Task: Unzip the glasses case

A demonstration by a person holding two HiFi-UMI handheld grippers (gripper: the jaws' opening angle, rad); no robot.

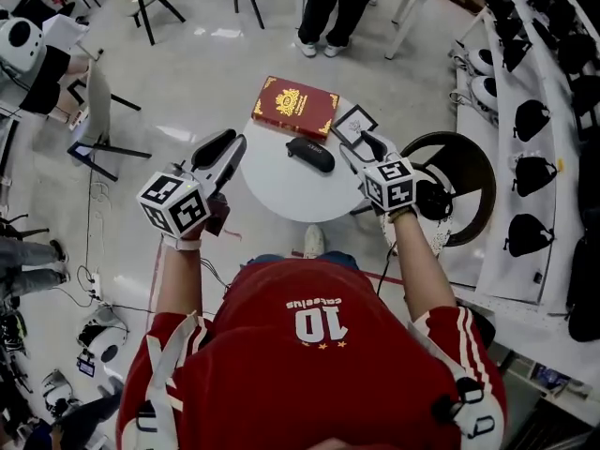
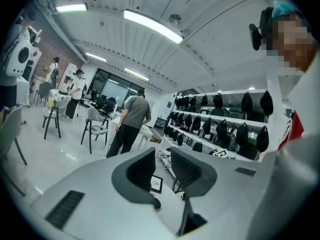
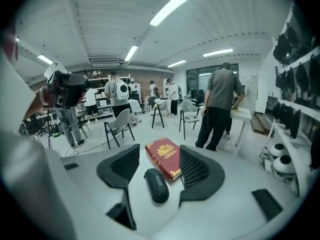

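The black zipped glasses case lies closed on the round white table, just in front of a red book. My left gripper hovers above the table's left edge, open and empty. My right gripper hangs above the table's right edge, also open with nothing in it. In the right gripper view the case and the book show between the parted jaws, well below them on the table. The left gripper view looks almost level across the room, with its gripper holding nothing.
A small framed card stands on the table right of the book. A person stands beyond the table. A dark round seat sits at the right, by shelves of black bags. Chairs stand at the left.
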